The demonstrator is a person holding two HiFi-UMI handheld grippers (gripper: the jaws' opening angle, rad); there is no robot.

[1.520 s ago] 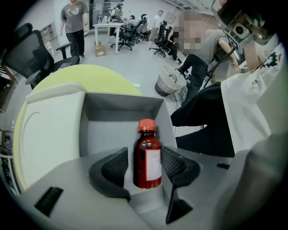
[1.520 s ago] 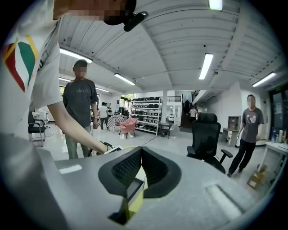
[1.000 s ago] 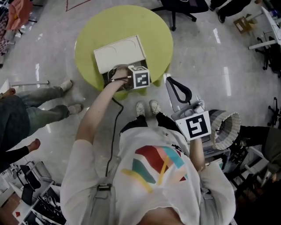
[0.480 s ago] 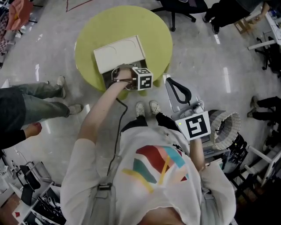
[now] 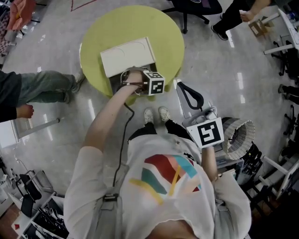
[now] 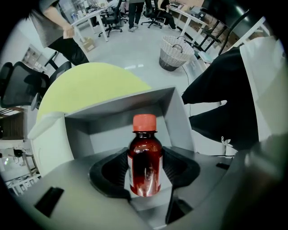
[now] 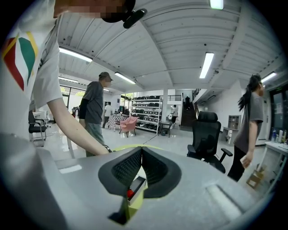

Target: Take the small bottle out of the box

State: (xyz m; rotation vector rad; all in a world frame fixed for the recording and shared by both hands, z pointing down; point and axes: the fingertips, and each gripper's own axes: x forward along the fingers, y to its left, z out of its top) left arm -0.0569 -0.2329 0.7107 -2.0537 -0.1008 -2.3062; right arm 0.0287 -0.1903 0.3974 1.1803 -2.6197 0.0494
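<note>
The small bottle (image 6: 145,159), brown with a red cap, stands upright between the pads of my left gripper (image 6: 145,168). Both pads touch its sides while the jaws are opening slightly. Behind it is the open grey box (image 6: 167,105) on the round yellow-green table (image 6: 90,83). In the head view the left gripper (image 5: 140,84) sits at the box's open front below the white lid (image 5: 127,57), and the bottle is hidden there. My right gripper (image 5: 180,85) hangs off the table's near right edge, shut on nothing, jaw tips meeting (image 7: 141,150).
The table (image 5: 131,25) stands on a glossy floor. A person's legs (image 5: 46,86) are at its left. A wicker basket (image 5: 239,137) sits beside my right side. Office chairs (image 5: 191,7) stand beyond the table, and shelving (image 5: 32,205) is at lower left.
My left gripper has shifted slightly to the right at the box front. The right gripper has stayed put. The bystander at left has stepped away leftward, and another person moves at the top right.
</note>
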